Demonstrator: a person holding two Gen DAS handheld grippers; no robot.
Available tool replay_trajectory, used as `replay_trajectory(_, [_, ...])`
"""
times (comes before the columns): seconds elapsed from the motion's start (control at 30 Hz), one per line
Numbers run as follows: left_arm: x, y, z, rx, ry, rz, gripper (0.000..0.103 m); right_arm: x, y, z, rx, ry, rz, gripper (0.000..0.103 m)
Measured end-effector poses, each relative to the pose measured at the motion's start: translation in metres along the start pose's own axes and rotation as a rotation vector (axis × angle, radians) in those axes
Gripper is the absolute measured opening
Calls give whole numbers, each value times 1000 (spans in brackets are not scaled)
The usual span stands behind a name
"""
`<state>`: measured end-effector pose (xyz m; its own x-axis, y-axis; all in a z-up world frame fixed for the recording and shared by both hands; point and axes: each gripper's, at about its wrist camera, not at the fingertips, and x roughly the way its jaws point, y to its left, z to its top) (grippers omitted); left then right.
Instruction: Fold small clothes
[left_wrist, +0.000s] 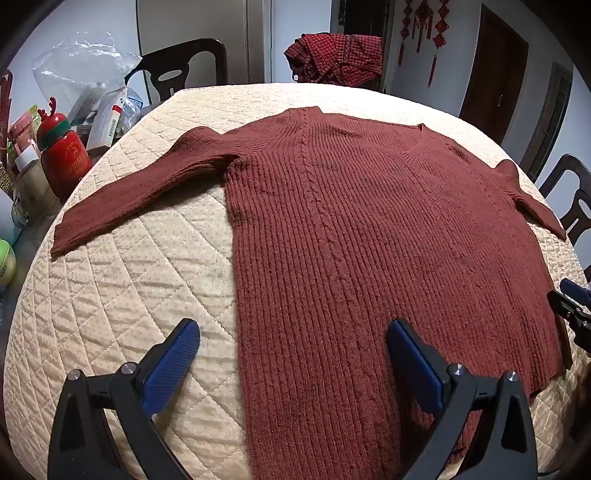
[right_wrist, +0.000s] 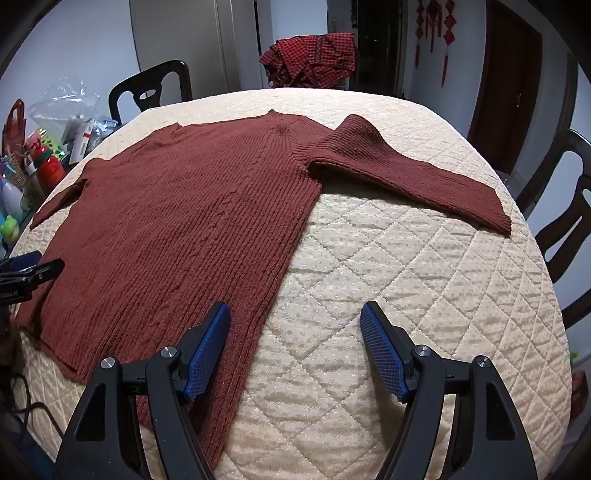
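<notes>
Two claws, both spread wide, gripping nothing. Left claw (left_wrist: 293, 334) straddling the left hem edge of a rust-red ribbed knit sweater (left_wrist: 369, 229), spread flat on the cream quilted tabletop (left_wrist: 129, 295). Right claw (right_wrist: 295, 317) straddling its right edge. Sleeves toward ten and two o'clock; far cuff cut off.

You have one rust-red knit sweater (left_wrist: 369, 229) spread flat on one cream quilted cover (left_wrist: 140, 295), with two sleeves out to its sides. Beyond the cover's far edge sits one red checked garment (left_wrist: 336, 55). Three dark chairs (left_wrist: 184, 66) ring the cover. One red reindeer bottle (left_wrist: 62, 155) stands off its left edge. Two grippers, left gripper (left_wrist: 291, 339) and right gripper (right_wrist: 295, 325), each show two blue pads.
</notes>
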<state>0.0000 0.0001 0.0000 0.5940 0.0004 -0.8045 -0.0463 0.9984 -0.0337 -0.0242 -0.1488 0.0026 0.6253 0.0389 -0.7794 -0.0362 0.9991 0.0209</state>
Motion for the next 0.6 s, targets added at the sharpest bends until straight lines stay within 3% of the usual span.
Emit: replay_trajectory(0.6, [0,0,0,0,0,0,103,0,-1,1,5,-5,9,74])
